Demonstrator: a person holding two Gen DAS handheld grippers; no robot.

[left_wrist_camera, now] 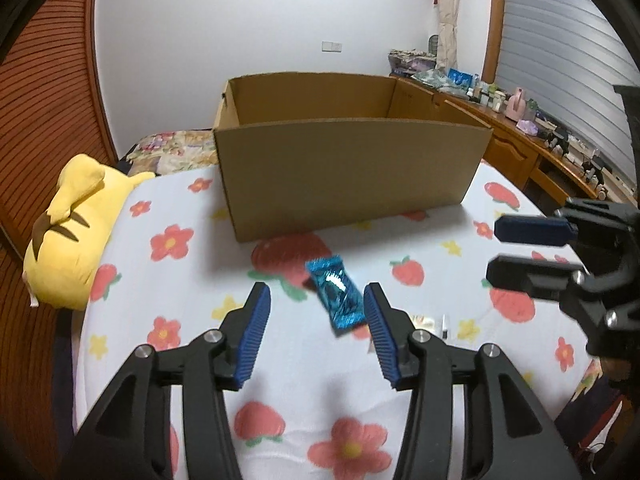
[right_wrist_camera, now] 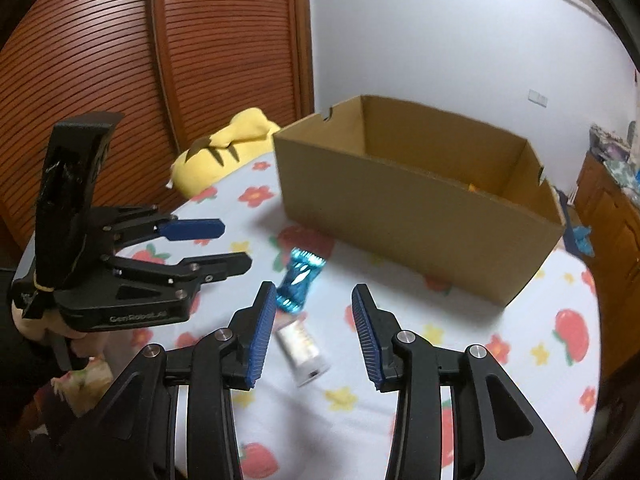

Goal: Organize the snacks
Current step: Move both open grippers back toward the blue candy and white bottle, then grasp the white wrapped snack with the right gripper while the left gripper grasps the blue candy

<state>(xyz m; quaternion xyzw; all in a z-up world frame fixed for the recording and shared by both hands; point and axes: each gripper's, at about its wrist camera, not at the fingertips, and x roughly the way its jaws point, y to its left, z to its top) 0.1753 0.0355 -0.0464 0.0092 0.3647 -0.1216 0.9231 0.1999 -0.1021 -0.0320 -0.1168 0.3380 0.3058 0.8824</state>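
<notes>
Both grippers — left gripper (left_wrist_camera: 316, 312), right gripper (right_wrist_camera: 314, 316) — hover with jaws parted and empty; centre the blue snack (left_wrist_camera: 335, 297) crosswise before closing, then carry to the box (left_wrist_camera: 344, 172).

Your left gripper (left_wrist_camera: 316, 300) points forward and downward, fingers (left_wrist_camera: 256, 336) parted and gripping nothing. Your right gripper (right_wrist_camera: 314, 304) is pitched likewise beside it, fingers (right_wrist_camera: 366, 336) apart and empty. The two grippers do not touch.
</notes>
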